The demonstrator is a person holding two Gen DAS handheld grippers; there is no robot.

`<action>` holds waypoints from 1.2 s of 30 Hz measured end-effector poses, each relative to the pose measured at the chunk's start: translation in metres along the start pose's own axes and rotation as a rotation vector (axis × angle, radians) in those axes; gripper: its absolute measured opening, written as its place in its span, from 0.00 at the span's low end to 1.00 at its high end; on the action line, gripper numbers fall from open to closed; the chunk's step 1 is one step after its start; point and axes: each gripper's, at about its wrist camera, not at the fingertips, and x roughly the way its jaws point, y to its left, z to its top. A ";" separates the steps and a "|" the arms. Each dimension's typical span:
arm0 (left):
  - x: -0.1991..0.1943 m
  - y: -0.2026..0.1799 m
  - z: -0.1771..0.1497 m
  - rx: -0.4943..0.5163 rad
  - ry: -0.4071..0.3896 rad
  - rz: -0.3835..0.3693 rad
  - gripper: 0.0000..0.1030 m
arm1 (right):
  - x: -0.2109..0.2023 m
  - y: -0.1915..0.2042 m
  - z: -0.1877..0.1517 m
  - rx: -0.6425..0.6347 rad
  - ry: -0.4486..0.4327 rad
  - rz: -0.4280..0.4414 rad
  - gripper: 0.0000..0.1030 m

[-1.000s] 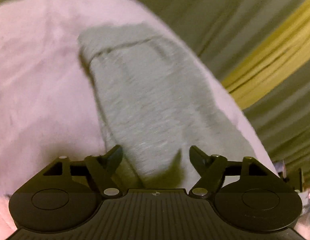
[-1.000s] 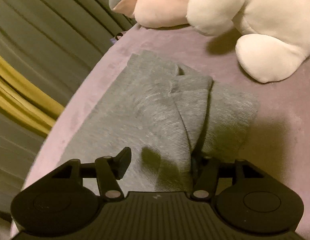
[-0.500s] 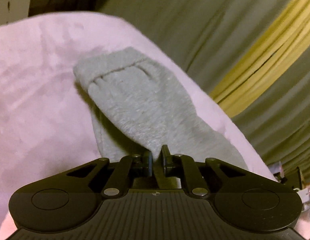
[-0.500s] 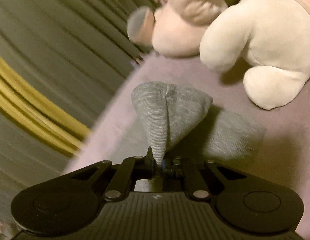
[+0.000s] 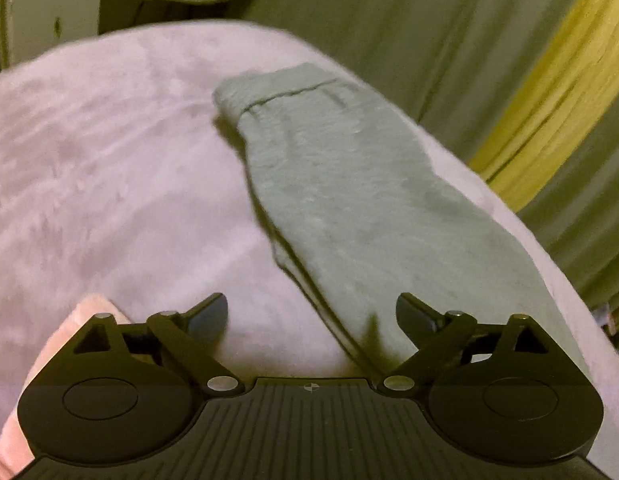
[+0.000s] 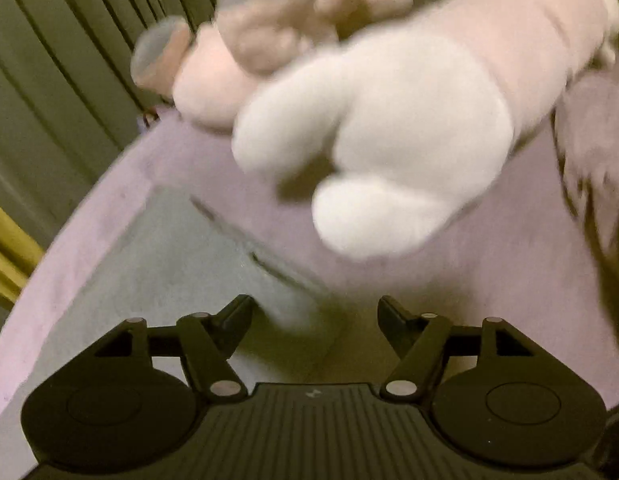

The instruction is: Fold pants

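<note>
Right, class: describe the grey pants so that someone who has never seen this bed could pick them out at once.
Start with the pink fuzzy blanket covering the bed. Along its edge nearest the green curtain lies a long, narrow strip of cloth: the pants. They are the only flat grey thing there, unlike the puffy pink and white stuffed toy.

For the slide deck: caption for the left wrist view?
Open left gripper above folded grey pants lying on a pink blanket.

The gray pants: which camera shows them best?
The left wrist view: the folded pants lie sharp and nearly whole on the pink blanket. The right wrist view shows only a blurred part beside the plush toy.
</note>
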 end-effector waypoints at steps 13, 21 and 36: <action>0.023 -0.011 -0.003 0.001 0.106 0.066 0.93 | 0.081 0.101 0.047 -0.527 -0.030 0.169 0.92; 0.029 -0.028 -0.005 0.100 0.138 0.129 0.93 | 0.109 0.109 0.060 -0.501 0.062 0.250 0.11; 0.025 -0.028 -0.006 0.092 0.123 0.148 0.93 | 0.075 0.104 0.088 -0.341 -0.237 0.261 0.39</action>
